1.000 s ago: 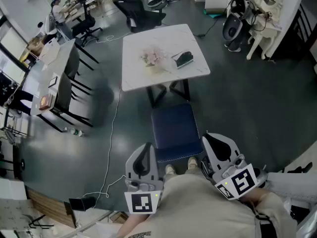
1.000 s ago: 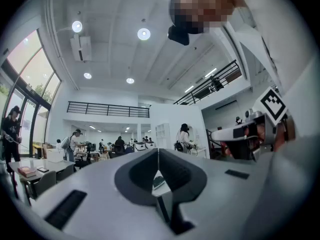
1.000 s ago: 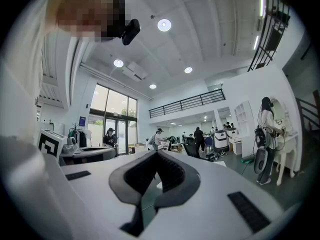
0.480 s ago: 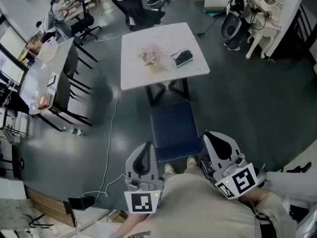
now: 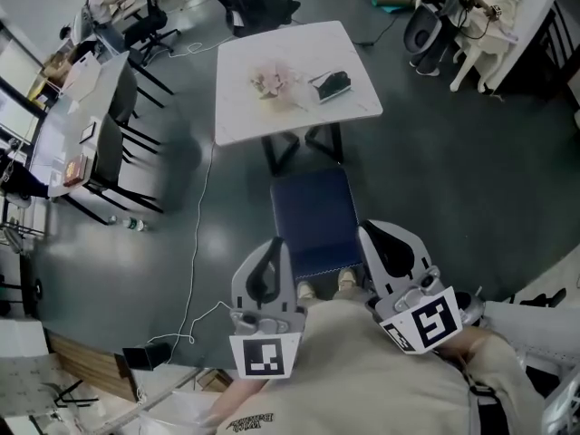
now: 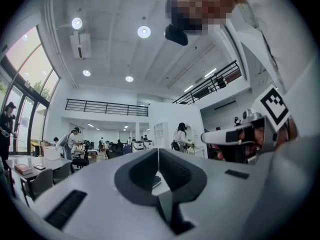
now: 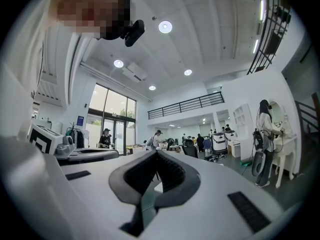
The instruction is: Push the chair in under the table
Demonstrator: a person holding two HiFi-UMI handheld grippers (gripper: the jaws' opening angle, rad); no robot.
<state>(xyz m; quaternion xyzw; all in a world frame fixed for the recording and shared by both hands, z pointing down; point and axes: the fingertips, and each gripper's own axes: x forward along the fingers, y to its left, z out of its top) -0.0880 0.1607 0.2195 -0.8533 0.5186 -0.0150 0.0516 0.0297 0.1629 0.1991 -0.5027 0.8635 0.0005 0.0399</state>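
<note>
In the head view a chair with a dark blue seat (image 5: 311, 217) stands in front of me, its far end close to the black legs of a white square table (image 5: 249, 120). My left gripper (image 5: 276, 243) is at the near left corner of the chair and my right gripper (image 5: 367, 231) at the near right corner. Whether either one touches the chair cannot be told. Both point level toward the table. The left gripper (image 6: 158, 156) and the right gripper (image 7: 156, 159) each show shut jaws in their own views, with nothing between them.
Pale flowers (image 5: 275, 83) and a dark object (image 5: 334, 84) lie on the white table. A long table with black chairs (image 5: 109, 139) stands at left, and a thin cable (image 5: 198, 261) runs over the grey floor. White furniture (image 5: 480, 34) is at the back right. My shoes (image 5: 322, 286) are behind the chair.
The head view has shifted forward, so table and chair sit higher in the frame. Both grippers now reach slightly farther along the chair's near corners. Jaws stay shut.
</note>
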